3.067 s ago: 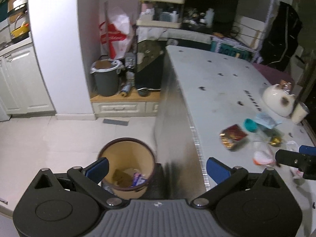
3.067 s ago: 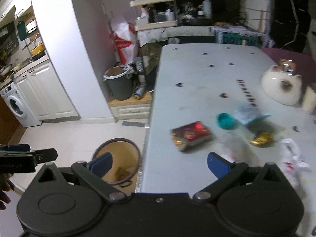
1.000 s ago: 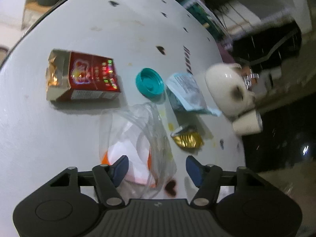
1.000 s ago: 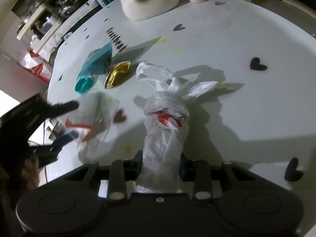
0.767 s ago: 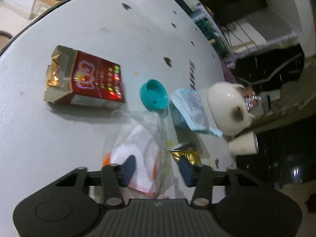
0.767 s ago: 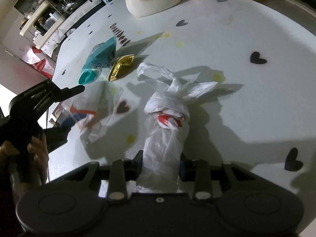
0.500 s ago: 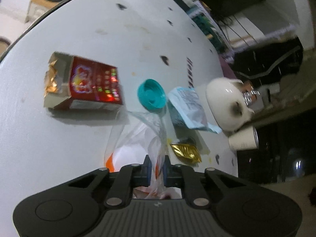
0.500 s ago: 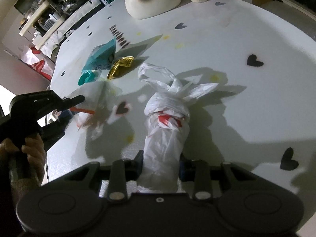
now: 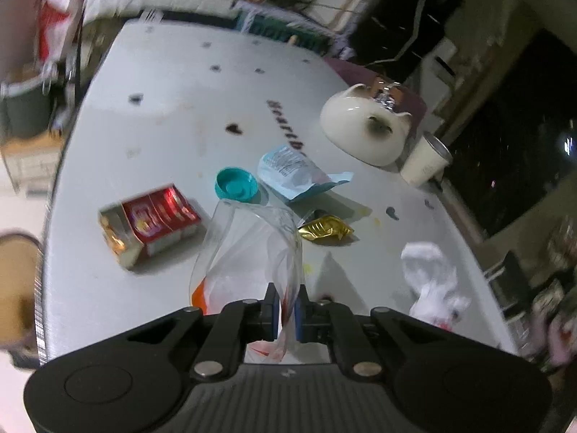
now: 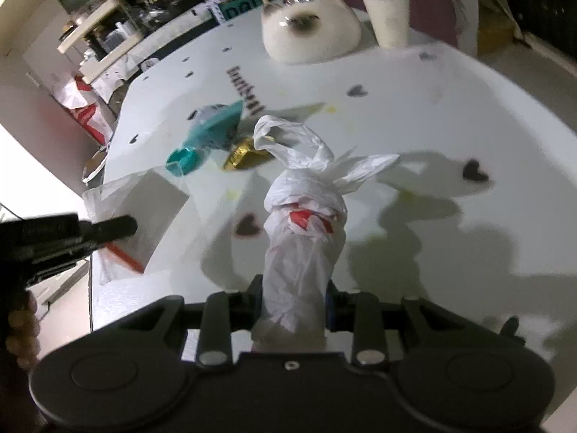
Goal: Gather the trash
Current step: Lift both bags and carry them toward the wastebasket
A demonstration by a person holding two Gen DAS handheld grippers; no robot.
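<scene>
My left gripper is shut on a clear plastic bag with orange marks, lifted off the white table. In the right wrist view the same left gripper holds that clear bag at the left. My right gripper is shut on a knotted white plastic bag with red print, raised above the table. Trash on the table: a red carton, a teal cap, a light-blue wrapper and a gold foil wrapper.
A white cat-shaped pot and a paper cup stand at the table's far right. A brown bin sits on the floor left of the table. Shelves and a grey bin are further back.
The left gripper closed on the clear bag, lifted it off the table and rolled. The right gripper rose a little with the white bag.
</scene>
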